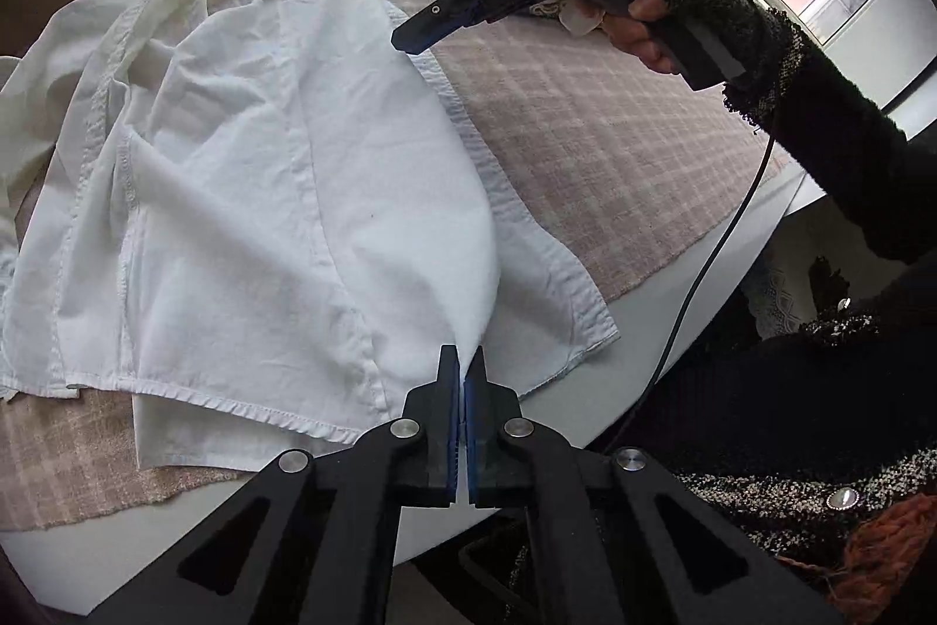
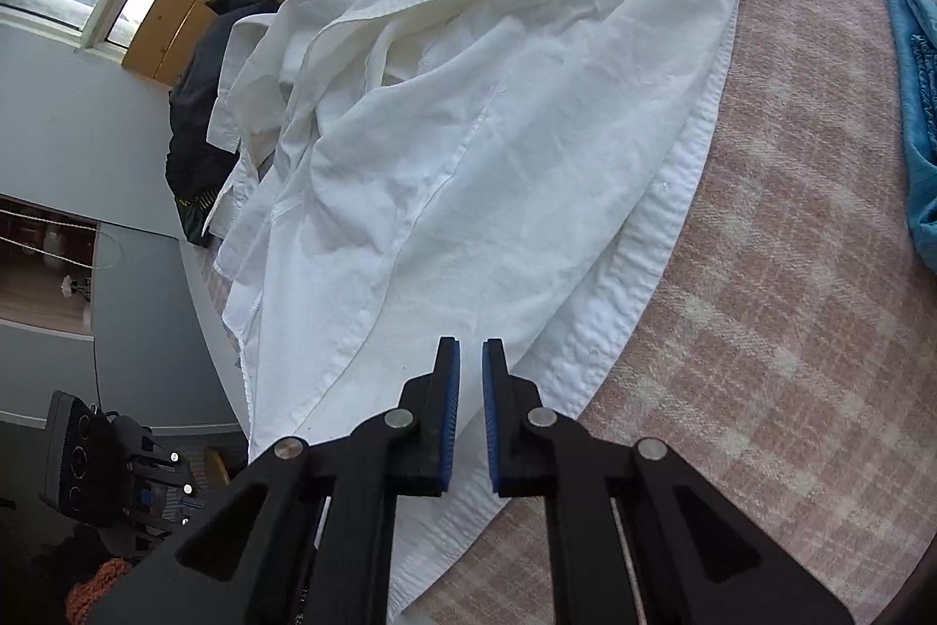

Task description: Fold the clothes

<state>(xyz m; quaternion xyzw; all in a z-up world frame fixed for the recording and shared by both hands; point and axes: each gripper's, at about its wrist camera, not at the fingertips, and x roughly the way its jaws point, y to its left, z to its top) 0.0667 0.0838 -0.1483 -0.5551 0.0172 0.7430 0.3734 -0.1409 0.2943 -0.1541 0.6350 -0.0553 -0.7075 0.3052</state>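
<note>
Left wrist view: left gripper (image 1: 462, 361) is pinching a fold of the white shirt (image 1: 281, 191) near its hem, jaws clenched on the cloth. Only this view is showing the right gripper (image 1: 410, 36) from outside, gripped by a person's hand (image 1: 641, 30) in a dark sleeve (image 1: 843, 156), hovering over the shirt's edge with a cable (image 1: 714, 238) trailing.

Right wrist view: right gripper (image 2: 470, 361) is showing a narrow gap between its pads, nothing held, hanging above the shirt's placket. Shirt is lying rumpled on a pink plaid cloth (image 2: 779, 308) covering the table. A blue cloth (image 2: 916, 98) is lying at the far right; a dark garment (image 2: 199, 115) is sitting beyond the shirt.
</note>
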